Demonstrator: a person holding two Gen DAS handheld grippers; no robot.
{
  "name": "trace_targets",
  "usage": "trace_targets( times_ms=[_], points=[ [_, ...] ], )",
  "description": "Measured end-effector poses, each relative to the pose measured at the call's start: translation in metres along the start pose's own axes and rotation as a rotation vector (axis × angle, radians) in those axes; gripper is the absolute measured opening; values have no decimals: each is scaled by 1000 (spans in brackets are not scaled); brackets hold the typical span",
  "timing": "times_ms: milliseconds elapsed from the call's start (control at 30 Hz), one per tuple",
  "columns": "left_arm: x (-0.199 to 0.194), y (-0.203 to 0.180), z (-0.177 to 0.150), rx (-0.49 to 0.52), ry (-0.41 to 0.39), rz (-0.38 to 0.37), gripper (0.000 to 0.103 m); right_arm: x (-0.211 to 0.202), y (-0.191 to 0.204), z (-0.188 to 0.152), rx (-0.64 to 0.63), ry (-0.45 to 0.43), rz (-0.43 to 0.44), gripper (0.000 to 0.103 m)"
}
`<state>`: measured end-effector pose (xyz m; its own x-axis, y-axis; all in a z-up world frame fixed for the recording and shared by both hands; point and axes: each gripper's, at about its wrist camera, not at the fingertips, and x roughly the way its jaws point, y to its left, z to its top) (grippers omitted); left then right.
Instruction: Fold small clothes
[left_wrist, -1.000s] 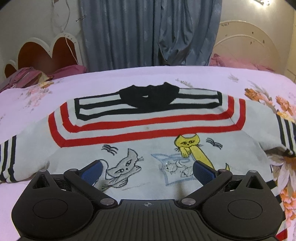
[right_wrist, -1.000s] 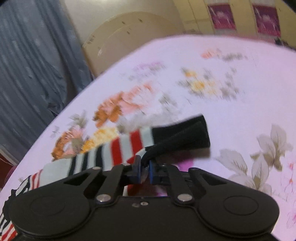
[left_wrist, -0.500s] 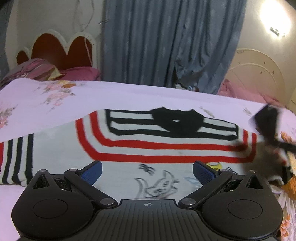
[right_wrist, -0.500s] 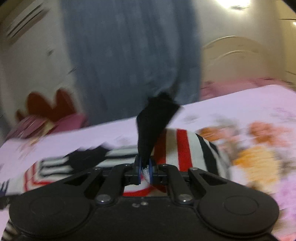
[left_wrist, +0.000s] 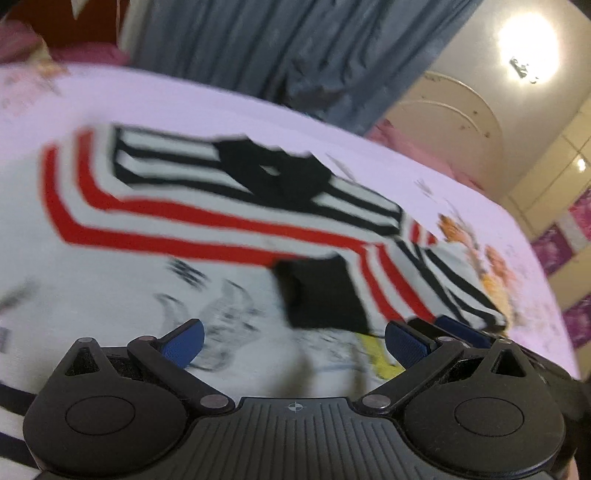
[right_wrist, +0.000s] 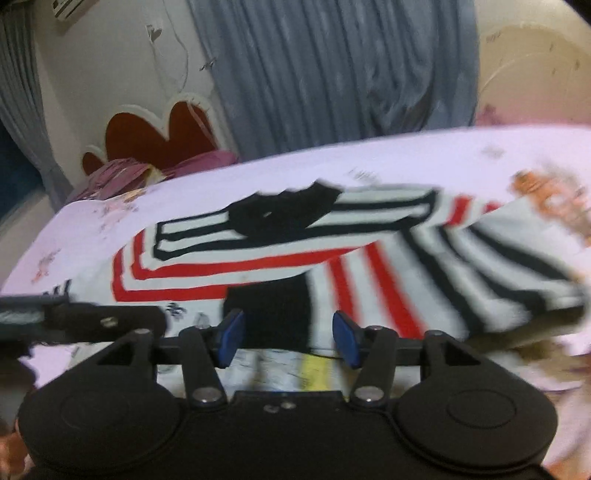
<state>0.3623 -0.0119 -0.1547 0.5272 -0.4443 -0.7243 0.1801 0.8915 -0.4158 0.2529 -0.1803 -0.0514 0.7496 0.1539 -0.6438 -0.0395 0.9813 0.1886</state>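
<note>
On the bed (left_wrist: 258, 110) lies a striped sweater (left_wrist: 166, 229) — sleeve (right_wrist: 424, 277) folded inward — both grippers unclenched, right (right_wrist: 288, 338) opening

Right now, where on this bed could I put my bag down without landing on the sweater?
Bare bedsheet lies beyond the sweater collar, toward the curtain, and on the far left near the pillows. The near middle is crowded: folded sleeve and both tongs.

Sweater (left_wrist: 155, 266) flat on bed (left_wrist: 184, 99); sleeve (right_wrist: 424, 280) folded across chest; curtain (right_wrist: 332, 66) behind.
</note>
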Motion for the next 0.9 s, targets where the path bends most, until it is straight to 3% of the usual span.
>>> trace_targets(
  times_ms=[133, 167, 233, 433, 500, 533, 567, 700, 800, 900],
  points=[
    [30, -8, -4, -54, 34, -49, 99, -24, -32, -20, -31, 4, -135, 53],
    [35, -9, -5, -77, 31, -63, 81, -26, -43, -25, -11, 11, -164, 53],
    [49, -10, -6, -106, 42, -91, 67, -29, -63, -33, 42, 22, -209, 53],
    [59, -23, -11, -64, -11, -71, 66, -26, -98, -42, 119, 26, -283, 57],
    [59, -21, -8, -90, -30, -77, 43, -21, -106, -42, 136, 31, -283, 57],
    [59, -17, -7, -109, -39, -92, 23, -17, -107, -40, 152, 31, -279, 58],
    [60, -13, -5, -139, -43, -97, 14, -18, -110, -40, 168, 28, -274, 59],
    [54, -5, -3, -167, -97, -115, 9, -6, -112, -33, 195, 31, -253, 59],
    [46, -5, 0, -159, -124, -132, 6, 3, -111, -31, 197, 35, -264, 49],
    [27, -2, 5, -160, -196, -136, 6, 5, -109, -27, 200, 27, -262, 46]
  ],
)
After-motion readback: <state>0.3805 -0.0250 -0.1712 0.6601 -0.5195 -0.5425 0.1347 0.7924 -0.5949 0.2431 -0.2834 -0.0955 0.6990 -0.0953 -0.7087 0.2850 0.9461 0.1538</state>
